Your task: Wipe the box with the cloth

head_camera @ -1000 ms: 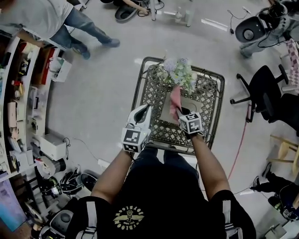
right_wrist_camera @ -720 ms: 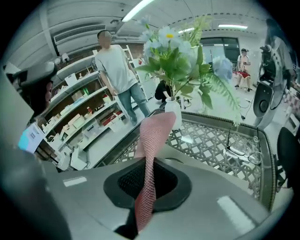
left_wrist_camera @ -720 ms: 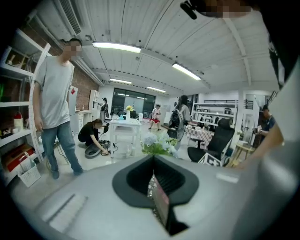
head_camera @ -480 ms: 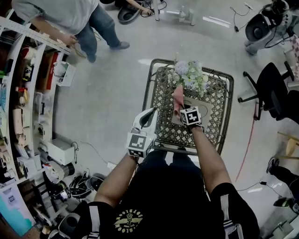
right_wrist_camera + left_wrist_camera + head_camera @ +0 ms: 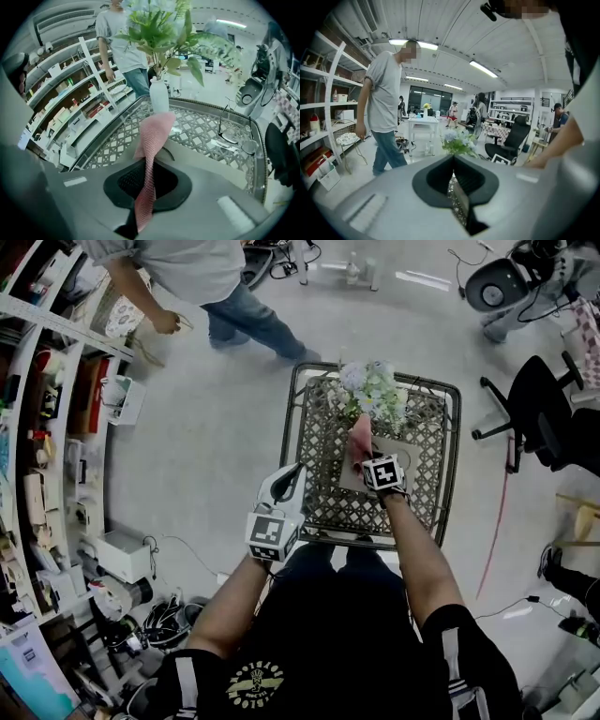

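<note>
Head view, centre: right gripper clamps the pink cloth over the cardboard box; left gripper closed, empty. Wiping apparently not yet begun.

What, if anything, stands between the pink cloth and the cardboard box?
Nothing visible does. The pink mesh cloth, clamped in the right gripper, extends over the flat brown cardboard box; the white vase of flowers stands beyond it.
</note>
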A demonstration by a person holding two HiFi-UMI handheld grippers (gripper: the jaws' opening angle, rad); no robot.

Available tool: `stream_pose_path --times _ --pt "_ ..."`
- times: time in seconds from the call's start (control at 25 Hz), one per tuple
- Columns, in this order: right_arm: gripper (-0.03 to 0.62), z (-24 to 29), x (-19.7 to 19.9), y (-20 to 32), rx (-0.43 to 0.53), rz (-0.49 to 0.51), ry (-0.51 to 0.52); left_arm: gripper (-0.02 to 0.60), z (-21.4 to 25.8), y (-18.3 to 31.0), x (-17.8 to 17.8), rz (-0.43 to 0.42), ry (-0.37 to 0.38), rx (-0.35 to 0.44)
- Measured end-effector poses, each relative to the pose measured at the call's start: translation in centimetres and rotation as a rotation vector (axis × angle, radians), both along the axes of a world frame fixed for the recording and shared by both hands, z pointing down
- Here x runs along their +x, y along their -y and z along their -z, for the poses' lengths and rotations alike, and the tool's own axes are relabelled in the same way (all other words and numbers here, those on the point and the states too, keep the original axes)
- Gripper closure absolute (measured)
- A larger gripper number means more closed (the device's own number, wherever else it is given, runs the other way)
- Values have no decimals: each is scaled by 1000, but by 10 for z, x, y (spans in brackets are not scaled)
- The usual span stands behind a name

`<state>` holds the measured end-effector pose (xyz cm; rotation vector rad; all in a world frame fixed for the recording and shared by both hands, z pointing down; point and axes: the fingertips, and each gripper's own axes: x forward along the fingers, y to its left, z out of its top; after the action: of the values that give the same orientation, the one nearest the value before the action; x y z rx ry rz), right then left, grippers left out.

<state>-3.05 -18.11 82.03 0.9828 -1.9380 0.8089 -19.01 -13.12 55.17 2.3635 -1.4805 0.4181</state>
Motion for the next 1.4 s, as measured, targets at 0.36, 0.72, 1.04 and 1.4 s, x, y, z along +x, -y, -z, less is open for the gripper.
stream_pose_path --times 0.36,0.72,1.04,1.4 --pt "571 -2 69 -8 6 -73 -38 581 4 3 32 -44 0 9" --pt "571 -5 133 -22 -8 -144 -80 581 10 7 57 -58 -16 8" --pt "571 -10 168 -33 -25 -187 -120 581 18 4 63 -47 -11 9" --pt "571 36 172 -35 39 -261 67 581 27 1 72 -48 -7 23"
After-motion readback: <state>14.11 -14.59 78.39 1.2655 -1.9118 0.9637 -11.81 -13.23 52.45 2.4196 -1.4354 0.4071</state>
